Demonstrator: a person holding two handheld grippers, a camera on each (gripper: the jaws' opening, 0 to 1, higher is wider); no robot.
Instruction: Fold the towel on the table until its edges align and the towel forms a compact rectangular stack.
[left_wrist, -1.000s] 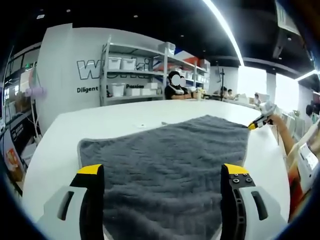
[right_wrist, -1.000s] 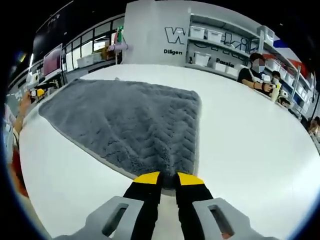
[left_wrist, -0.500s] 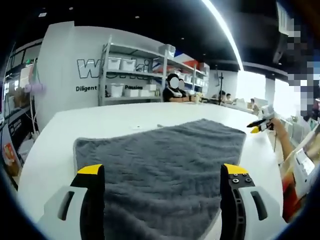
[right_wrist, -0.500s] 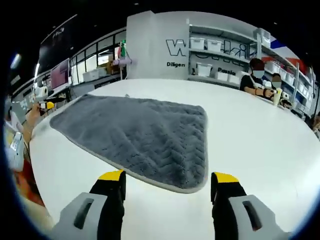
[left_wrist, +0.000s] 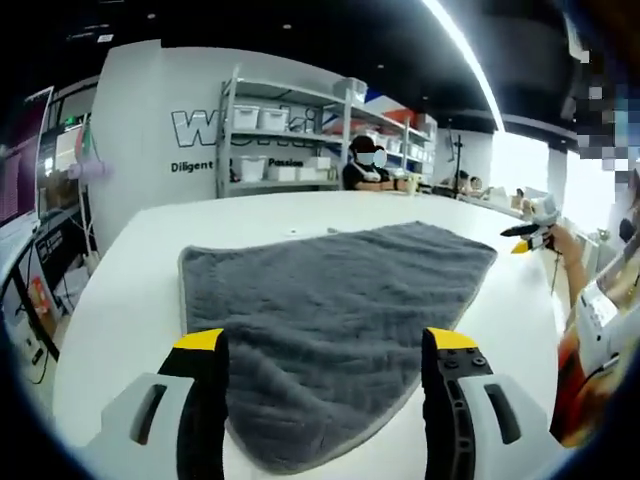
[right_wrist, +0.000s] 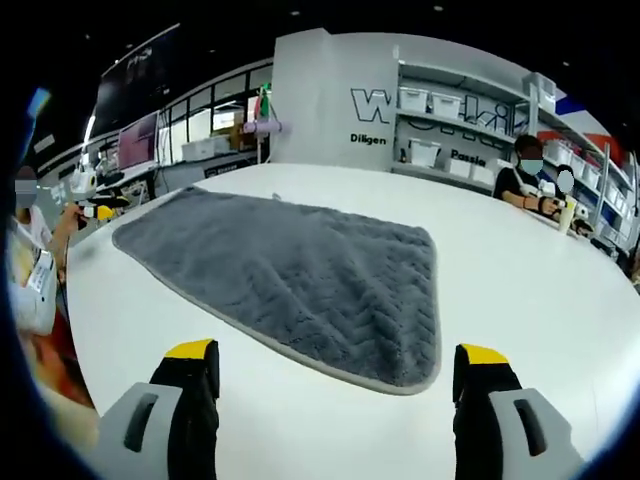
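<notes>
The right gripper (right_wrist: 335, 362) let go of the towel (right_wrist: 300, 280) corner and backed off, jaws wide apart now. The left gripper (left_wrist: 325, 345) hovers open too; the towel lies flat on the table (right_wrist: 520, 280).

Bare white round table (right_wrist: 560, 300) lies open all around my flat grey herringbone towel (right_wrist: 300, 275). My 2 grippers hang above its near edge, jaws wide apart, nothing standing between them and the cloth.
</notes>
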